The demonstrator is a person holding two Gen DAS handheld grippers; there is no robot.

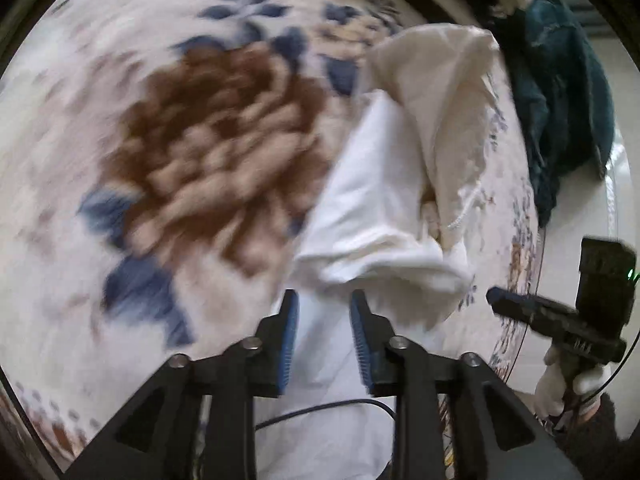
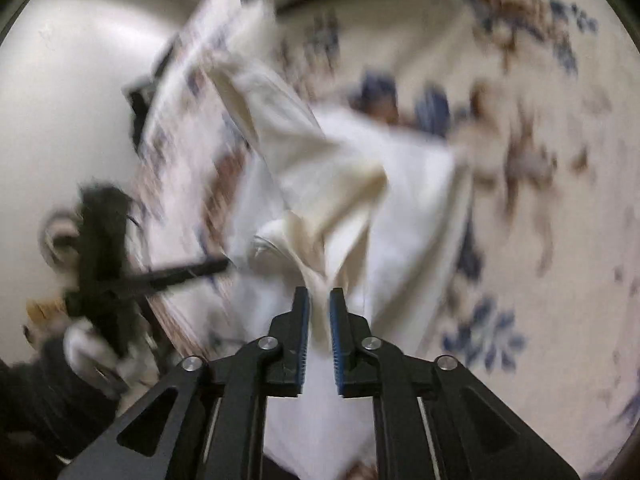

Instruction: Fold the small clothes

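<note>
A white and cream garment (image 1: 380,200) lies crumpled in loose folds on a floral blanket (image 1: 200,140). My left gripper (image 1: 325,300) hovers over its near end, open, with white cloth showing below the gap and nothing pressed between the pads. In the right wrist view the same garment (image 2: 332,184) narrows into a cream fold that runs between the fingers of my right gripper (image 2: 319,296); the gap there is narrow and the pads stand slightly apart. Each gripper shows in the other's view: the right one (image 1: 496,295) at the blanket's edge, the left one (image 2: 224,266) beside the garment.
A dark teal garment (image 1: 560,100) is heaped at the blanket's far right edge. White-gloved hands (image 1: 560,388) (image 2: 88,344) hold the grippers. A thin black cable (image 1: 340,404) crosses the cloth near me. Pale floor (image 2: 60,120) lies beyond the blanket's edge (image 2: 540,160).
</note>
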